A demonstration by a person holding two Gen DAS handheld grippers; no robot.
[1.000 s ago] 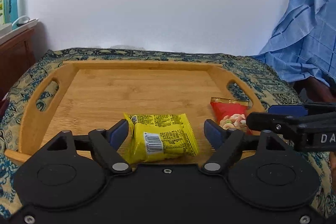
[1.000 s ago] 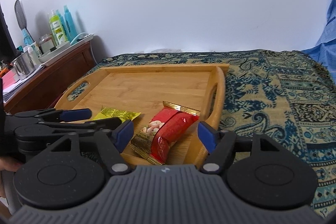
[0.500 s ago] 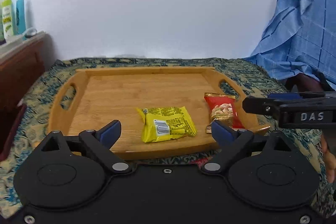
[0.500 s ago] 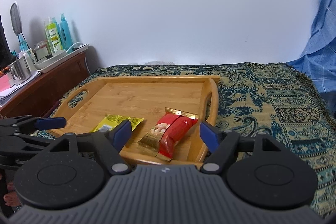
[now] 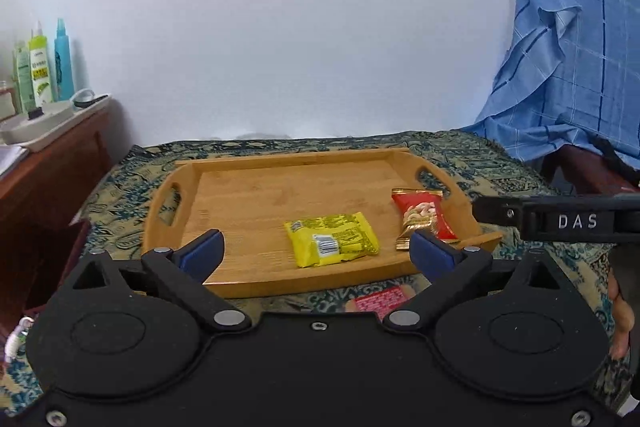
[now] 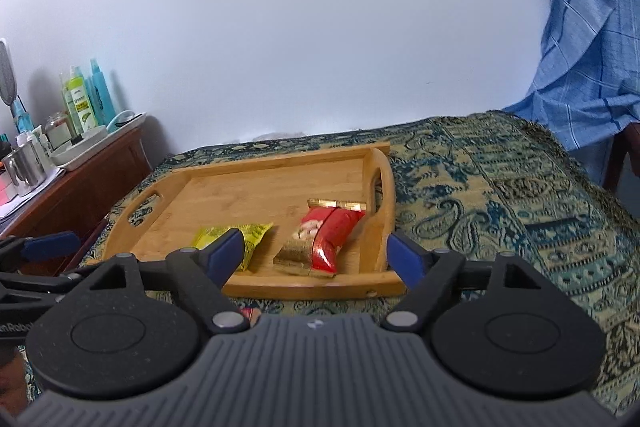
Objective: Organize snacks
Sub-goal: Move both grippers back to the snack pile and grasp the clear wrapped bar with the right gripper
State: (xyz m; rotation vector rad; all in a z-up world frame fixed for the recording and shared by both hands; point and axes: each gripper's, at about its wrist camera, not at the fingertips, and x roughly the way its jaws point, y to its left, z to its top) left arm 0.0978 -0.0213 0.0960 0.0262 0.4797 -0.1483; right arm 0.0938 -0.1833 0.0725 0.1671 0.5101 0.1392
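Observation:
A yellow snack packet [image 5: 332, 240] and a red nut packet [image 5: 423, 218] lie in the near right part of a wooden tray [image 5: 248, 195] on a patterned cloth. In the right wrist view the yellow packet [image 6: 252, 237], the red packet [image 6: 326, 235] and the tray [image 6: 260, 195] show too. My left gripper [image 5: 316, 251] is open and empty, held back in front of the tray's near edge. My right gripper [image 6: 316, 253] is open and empty, also just before the near edge. A pink packet [image 5: 380, 300] lies on the cloth under the left gripper.
A wooden cabinet [image 5: 48, 163] with bottles [image 5: 44, 67] and a white tray stands at the left. A blue checked cloth [image 5: 572, 67] hangs over furniture at the right. The patterned cloth [image 6: 500, 195] extends to the right of the tray.
Both grippers have pulled back and up from the tray, leaving the yellow and red packets lying in it. More of the tray and the room shows now.

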